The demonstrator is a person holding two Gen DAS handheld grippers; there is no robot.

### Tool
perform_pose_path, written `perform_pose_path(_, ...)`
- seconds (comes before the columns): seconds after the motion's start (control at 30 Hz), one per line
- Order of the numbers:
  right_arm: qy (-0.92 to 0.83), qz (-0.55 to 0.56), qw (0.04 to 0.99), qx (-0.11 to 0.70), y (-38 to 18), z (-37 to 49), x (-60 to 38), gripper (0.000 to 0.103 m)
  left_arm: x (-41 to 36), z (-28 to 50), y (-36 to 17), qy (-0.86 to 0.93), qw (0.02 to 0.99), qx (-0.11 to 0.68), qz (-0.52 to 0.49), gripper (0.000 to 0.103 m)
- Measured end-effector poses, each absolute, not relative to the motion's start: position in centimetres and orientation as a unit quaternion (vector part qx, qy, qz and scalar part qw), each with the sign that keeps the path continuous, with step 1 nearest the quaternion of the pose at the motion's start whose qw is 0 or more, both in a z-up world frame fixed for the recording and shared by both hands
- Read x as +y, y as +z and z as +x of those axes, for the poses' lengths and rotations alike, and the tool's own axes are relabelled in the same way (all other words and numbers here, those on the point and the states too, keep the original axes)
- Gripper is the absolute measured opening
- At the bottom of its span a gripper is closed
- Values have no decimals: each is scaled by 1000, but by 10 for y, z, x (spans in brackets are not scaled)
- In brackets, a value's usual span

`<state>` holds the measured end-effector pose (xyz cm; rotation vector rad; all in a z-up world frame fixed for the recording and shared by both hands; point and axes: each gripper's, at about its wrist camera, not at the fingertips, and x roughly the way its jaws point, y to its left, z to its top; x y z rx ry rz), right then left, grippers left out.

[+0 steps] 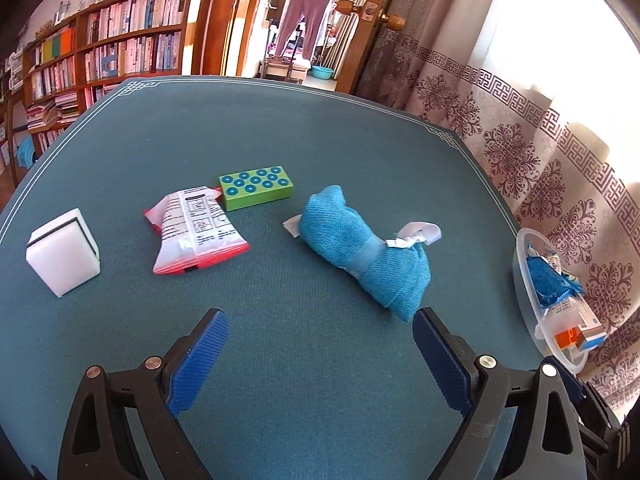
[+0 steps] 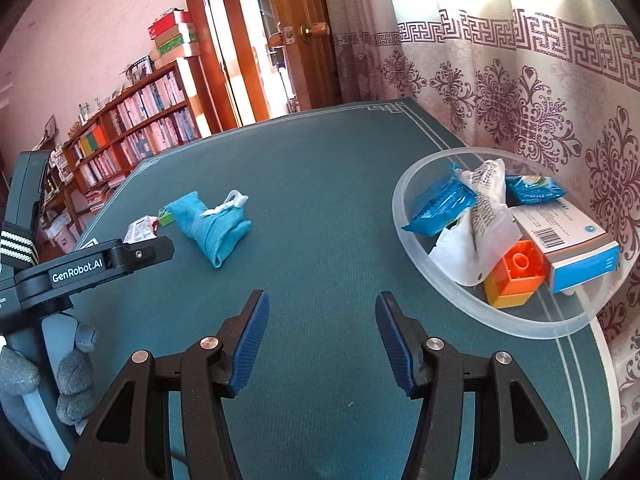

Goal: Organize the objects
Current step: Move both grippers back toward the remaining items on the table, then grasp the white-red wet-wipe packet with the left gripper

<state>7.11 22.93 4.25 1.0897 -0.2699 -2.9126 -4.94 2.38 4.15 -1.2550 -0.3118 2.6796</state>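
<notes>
On the green table, the left wrist view shows a white sponge block [image 1: 64, 252] at the left, a red-and-white snack packet [image 1: 196, 232], a green studded brick [image 1: 256, 187] behind it, and a rolled blue cloth [image 1: 366, 250] tied with white tape. My left gripper [image 1: 320, 320] is open and empty, just short of the cloth's near end. My right gripper [image 2: 320, 300] is open and empty over bare table. The cloth [image 2: 212, 224] lies ahead and to its left. A clear plastic bowl [image 2: 424, 256] at the right holds blue packets, a white bag, an orange-yellow brick and a boxed item.
The bowl also shows at the right edge of the left wrist view [image 1: 524, 280]. The left gripper body [image 2: 96, 268] and a gloved hand show at the left in the right wrist view. Patterned curtains [image 2: 520, 100] hang along the table's right edge. A bookshelf [image 1: 100, 48] stands beyond the far side.
</notes>
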Motion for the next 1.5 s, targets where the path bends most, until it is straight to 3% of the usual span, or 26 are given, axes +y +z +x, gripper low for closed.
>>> perform_pose_path(0.47,-928,358,41,-90,33,65,219,57,-24,-83,29,887,-3,-139,-439,96)
perform_pose_path(1.0,-926,362,52,-89,29,58,213,57,-23,-123,27,894,-64,-88,-435,96)
perform_pose_path(1.4,-927,365,56,-61,31,48,199,57,-20,-121,21,906,-47,-56,-417,57)
perform_pose_path(1.5,-929,362,64,-50,35,40,193,57,-21,-118,23,906,-36,-57,-418,54)
